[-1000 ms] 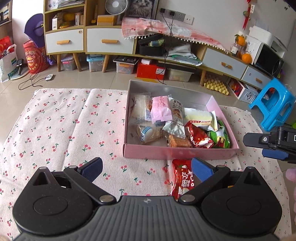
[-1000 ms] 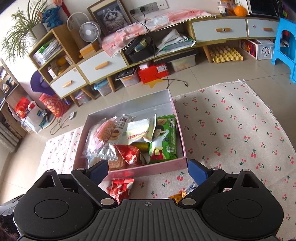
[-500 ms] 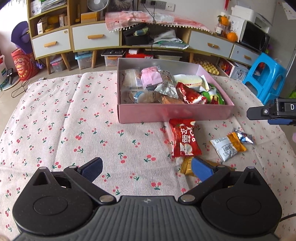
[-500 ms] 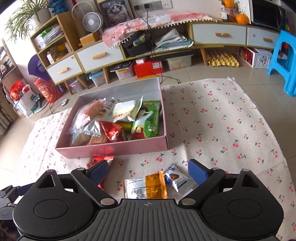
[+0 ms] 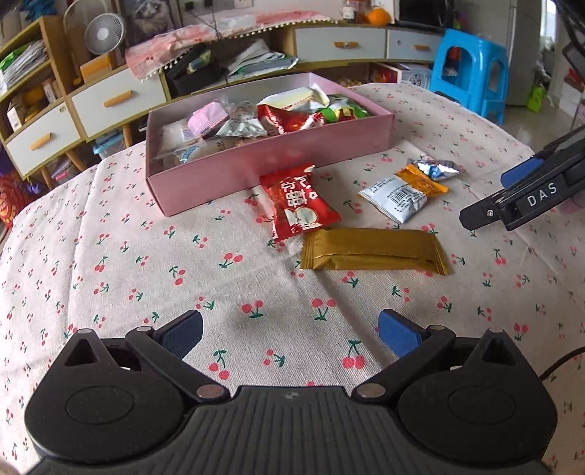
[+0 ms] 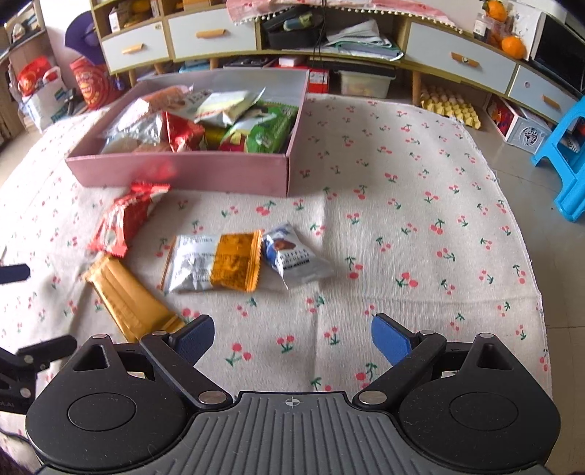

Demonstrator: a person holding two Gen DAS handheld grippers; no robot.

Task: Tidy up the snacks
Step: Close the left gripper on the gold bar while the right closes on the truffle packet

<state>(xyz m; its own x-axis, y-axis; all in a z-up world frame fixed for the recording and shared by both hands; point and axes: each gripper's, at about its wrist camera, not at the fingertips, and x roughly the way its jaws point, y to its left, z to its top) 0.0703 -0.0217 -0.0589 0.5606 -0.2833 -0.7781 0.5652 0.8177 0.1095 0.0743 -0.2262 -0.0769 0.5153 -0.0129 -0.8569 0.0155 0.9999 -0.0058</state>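
Note:
A pink box [image 5: 278,153] holding several snack packets stands on the cherry-print cloth; it also shows in the right wrist view [image 6: 182,170]. In front of it lie a red packet [image 5: 298,201], a gold bar [image 5: 373,249], a white-and-orange packet [image 5: 402,192] and a small silver-blue packet [image 5: 437,168]. In the right wrist view they are the red packet [image 6: 122,221], gold bar [image 6: 133,301], white-and-orange packet [image 6: 214,263] and silver-blue packet [image 6: 294,255]. My left gripper [image 5: 290,332] is open and empty, short of the gold bar. My right gripper [image 6: 292,338] is open and empty, near the white-and-orange packet.
The cherry-print cloth [image 5: 128,255] covers a low table. Behind stand cabinets with drawers [image 6: 212,34] and floor clutter. A blue plastic stool [image 5: 471,73] stands at the right. The right gripper's side shows in the left wrist view [image 5: 526,197].
Both grippers have pulled back and dropped lower toward the cloth. The loose packets in front of the box have come fully into view. Both stay open.

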